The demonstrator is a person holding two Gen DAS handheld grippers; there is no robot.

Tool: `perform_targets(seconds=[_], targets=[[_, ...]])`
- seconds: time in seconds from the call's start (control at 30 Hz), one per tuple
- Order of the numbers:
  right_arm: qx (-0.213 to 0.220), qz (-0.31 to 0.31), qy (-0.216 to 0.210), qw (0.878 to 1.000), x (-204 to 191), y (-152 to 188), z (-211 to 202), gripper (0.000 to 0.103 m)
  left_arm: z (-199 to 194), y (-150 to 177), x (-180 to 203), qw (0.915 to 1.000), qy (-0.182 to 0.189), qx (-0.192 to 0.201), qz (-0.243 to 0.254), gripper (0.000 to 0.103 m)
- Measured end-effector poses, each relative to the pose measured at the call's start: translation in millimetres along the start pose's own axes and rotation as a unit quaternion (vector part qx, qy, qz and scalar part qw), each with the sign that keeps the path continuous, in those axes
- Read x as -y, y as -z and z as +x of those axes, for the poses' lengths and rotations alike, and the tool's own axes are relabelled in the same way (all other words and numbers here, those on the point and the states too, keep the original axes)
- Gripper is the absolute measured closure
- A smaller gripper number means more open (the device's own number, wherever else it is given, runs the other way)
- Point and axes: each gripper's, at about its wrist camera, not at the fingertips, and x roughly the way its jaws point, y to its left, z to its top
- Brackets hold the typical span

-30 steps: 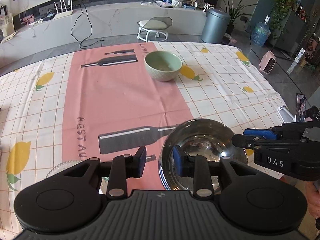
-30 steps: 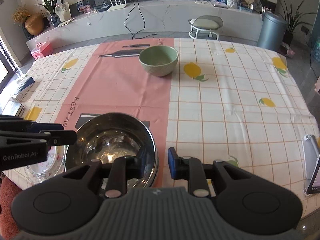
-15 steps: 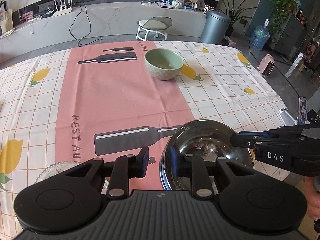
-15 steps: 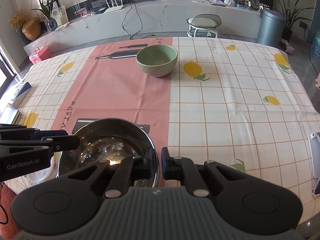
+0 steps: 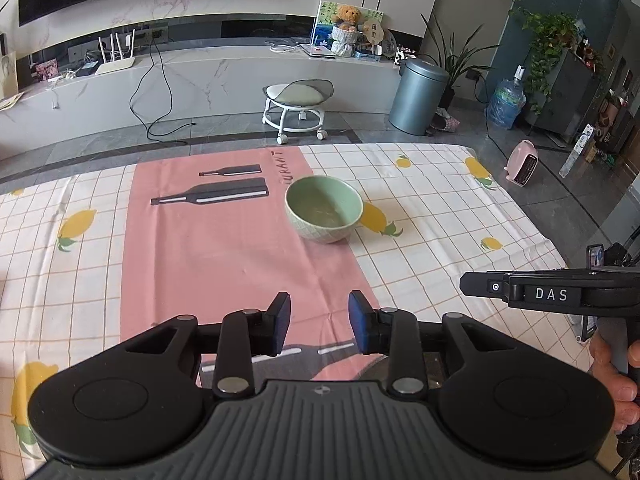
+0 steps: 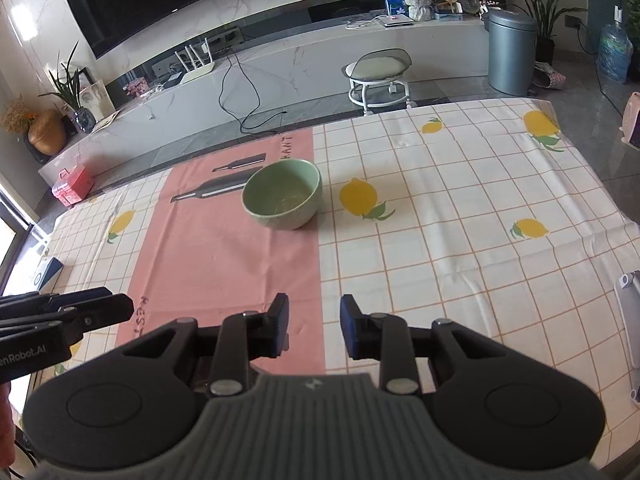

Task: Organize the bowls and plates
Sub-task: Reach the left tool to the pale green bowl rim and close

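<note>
Green bowl (image 5: 324, 210) upright on the desk (image 5: 432, 216), at the seam where the pink strip of the cloth (image 5: 224, 248) meets the checked, lemon-printed part, well apart from both grippers and ahead of them. Inside of the bowl pale, nothing clearly in it. In the right wrist view the same bowl (image 6: 282, 194) just left of a printed lemon, its foot on the pink strip.

Left gripper (image 5: 319, 322) angled down over the near part of the pink strip, jaws opening, nothing between the blue pads (image 5: 283, 322), only cloth showing through the gap. A sliver of a shiny metal bowl (image 5: 374, 368) just under the right finger of that gripper, mostly hidden by the black body; too little in view to tell more than a curved rim.

Right gripper (image 6: 314, 326) likewise tilted down, jaws opening, gap bare, pink-and-white cloth seam below it. Seen from the left wrist as a black bar marked DAS (image 5: 550, 292) at the right edge, with a hand (image 5: 616, 384) wrapped on its handle. Seen from the right wrist, left gripper's fingers (image 6: 68, 316) enter from the left edge.

Beyond the desk: white wheeled stool (image 5: 298, 106), grey bin (image 5: 418, 96), long marble ledge (image 5: 224, 76).
</note>
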Motion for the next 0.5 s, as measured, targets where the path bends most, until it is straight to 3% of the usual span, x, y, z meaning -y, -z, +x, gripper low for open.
perform_targets(seconds=[0.5], targets=[[-0.026,0.051,-0.003,0.998,9,-69,72,0.073,81,-68,-35,0.9971,0.025,-0.022,-0.068,0.065]])
